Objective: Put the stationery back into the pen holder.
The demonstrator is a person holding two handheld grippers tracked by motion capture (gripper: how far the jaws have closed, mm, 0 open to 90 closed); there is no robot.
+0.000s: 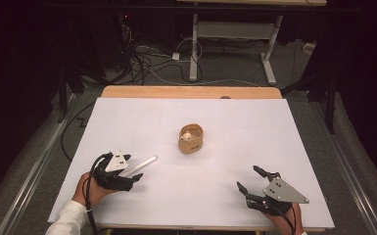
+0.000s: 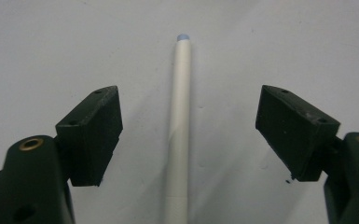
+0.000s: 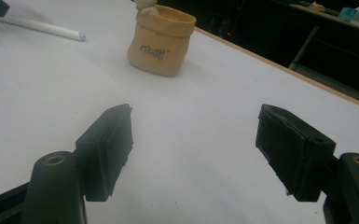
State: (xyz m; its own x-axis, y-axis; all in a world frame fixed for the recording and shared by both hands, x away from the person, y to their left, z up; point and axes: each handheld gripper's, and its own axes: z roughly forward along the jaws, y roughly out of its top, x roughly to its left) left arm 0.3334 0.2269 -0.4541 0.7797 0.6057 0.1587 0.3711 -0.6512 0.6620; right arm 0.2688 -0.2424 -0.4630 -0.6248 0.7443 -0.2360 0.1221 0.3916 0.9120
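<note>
A white pen (image 1: 142, 165) with a pale blue tip lies flat on the white table (image 1: 235, 122), left of centre. My left gripper (image 1: 133, 169) is open and low over the pen's near end. In the left gripper view the pen (image 2: 179, 126) runs straight up between the two jaws, with a clear gap on each side. A tan sack-shaped pot (image 1: 191, 138) stands upright mid-table with something pale inside. My right gripper (image 1: 247, 177) is open near the front right, holding nothing. In the right gripper view (image 3: 196, 126) it faces the pot (image 3: 161, 39) and the pen (image 3: 42, 27).
The table's wooden far edge (image 1: 191, 91) shows beyond the white sheet. Behind it are another desk's frame (image 1: 235, 44) and loose cables on the floor (image 1: 147, 58). Bare white surface lies between the two grippers and around the pot.
</note>
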